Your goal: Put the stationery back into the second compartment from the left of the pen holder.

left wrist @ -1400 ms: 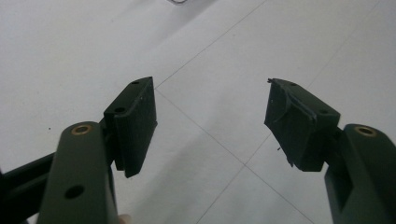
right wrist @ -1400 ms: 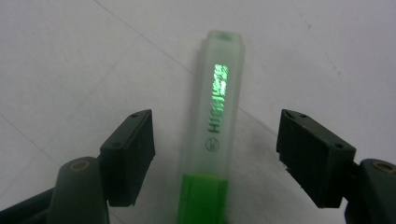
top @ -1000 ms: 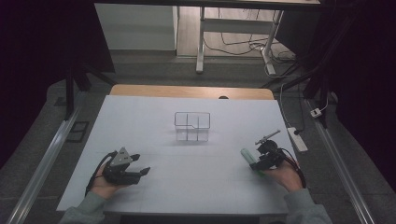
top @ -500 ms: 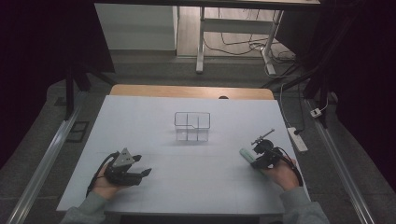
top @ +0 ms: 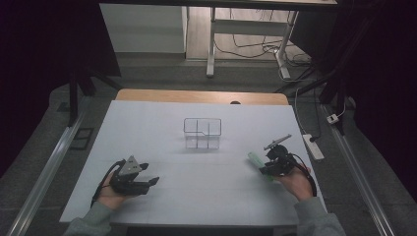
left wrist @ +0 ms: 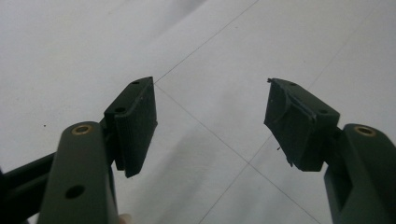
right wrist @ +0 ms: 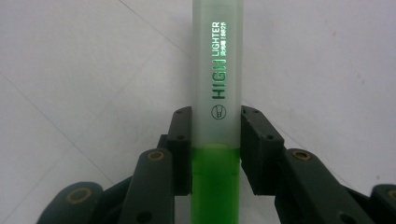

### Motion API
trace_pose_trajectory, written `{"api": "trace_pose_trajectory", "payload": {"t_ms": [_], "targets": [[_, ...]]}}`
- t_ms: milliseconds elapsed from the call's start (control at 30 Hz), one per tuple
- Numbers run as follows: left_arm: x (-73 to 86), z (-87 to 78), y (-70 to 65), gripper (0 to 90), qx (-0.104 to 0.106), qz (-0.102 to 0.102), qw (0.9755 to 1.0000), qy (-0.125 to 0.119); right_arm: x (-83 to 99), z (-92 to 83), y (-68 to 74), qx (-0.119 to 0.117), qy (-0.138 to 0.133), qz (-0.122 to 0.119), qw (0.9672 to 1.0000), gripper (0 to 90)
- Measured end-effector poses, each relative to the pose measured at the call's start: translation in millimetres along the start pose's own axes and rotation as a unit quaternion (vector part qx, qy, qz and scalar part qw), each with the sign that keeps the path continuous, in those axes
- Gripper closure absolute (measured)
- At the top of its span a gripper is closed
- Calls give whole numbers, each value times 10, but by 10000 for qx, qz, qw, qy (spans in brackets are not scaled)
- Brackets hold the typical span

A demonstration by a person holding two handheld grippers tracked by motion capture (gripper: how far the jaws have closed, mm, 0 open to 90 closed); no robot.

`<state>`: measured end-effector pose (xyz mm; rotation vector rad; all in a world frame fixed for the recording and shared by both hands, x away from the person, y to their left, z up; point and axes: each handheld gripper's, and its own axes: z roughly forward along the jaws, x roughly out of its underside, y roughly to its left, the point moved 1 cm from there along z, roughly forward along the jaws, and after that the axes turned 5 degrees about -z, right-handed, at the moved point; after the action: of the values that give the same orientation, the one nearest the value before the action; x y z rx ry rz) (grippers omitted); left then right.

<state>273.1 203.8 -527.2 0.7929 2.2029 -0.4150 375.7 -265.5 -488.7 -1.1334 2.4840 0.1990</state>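
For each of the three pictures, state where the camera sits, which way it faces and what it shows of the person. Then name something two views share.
High view: above the table, facing forward and down; both hands, left gripper.
Left gripper view: on that gripper, facing its open jaws.
Right gripper view: on the right gripper, jaws shut on the green highlighter.
Shared: highlighter, also in the high view.

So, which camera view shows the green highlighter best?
The right gripper view: the highlighter stands close between the right gripper pads, its lettering readable. In the high view it is a small pale green stick at that gripper.
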Motion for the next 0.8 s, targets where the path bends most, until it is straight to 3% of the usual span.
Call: {"api": "trace_pose_trajectory", "payload": {"t_ms": [300,800], "targets": [[-16,12,-18,341,5,42,10000,-16,-171,-99,192,-64,-388,-426,9983,665],[-31,10,-34,339,8,3,10000,-21,-412,11,505,-381,-871,-925,9912,664]]}}
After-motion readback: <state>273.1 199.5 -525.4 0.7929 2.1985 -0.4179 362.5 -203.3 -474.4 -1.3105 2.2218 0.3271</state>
